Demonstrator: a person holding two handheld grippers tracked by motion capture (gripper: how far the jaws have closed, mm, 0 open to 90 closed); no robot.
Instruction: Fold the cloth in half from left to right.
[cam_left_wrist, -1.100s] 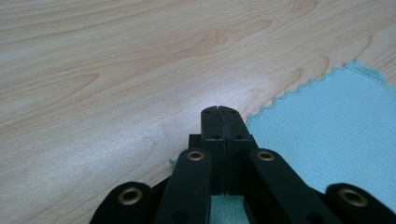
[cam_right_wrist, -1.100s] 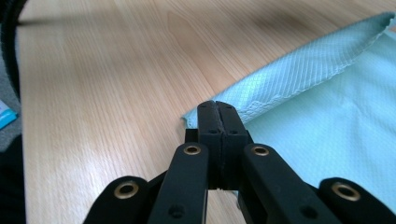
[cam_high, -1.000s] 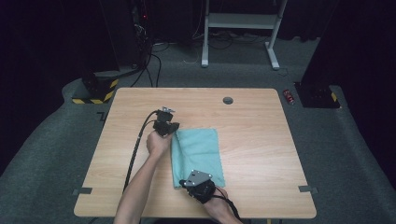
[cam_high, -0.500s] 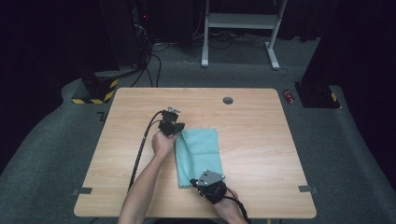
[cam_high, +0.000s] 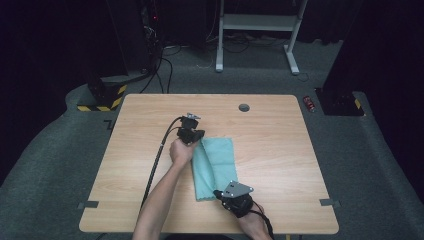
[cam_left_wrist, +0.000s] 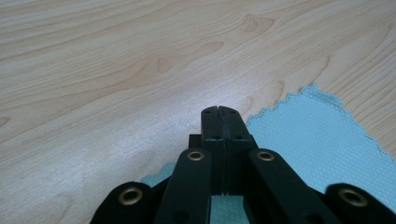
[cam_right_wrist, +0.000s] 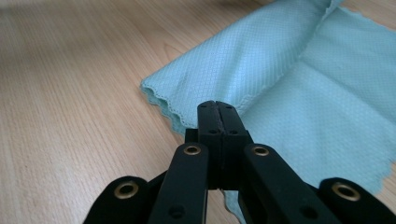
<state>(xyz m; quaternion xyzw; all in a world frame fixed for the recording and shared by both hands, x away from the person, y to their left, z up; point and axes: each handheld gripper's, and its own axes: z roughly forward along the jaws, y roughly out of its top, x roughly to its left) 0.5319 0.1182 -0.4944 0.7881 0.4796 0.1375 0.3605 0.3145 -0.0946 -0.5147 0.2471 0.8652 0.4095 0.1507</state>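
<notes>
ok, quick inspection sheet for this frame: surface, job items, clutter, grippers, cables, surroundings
Surface: light wood table, bare apart from the cloth; a round dark grommet near the far edge.
Job's things: one teal cloth, partly folded, its left side lifted over itself.
Clutter: nothing seen on the table.
Grippers: left gripper jaws shut, cloth beneath them at the far left corner; right gripper jaws shut at the near edge of the cloth. Whether either pinches fabric cannot be told.
Cables: black cable trails from the left gripper off the near edge.
Surroundings: grey carpet, white desk frame behind, yellow-black striped base far left, small red item on the floor at right.
</notes>
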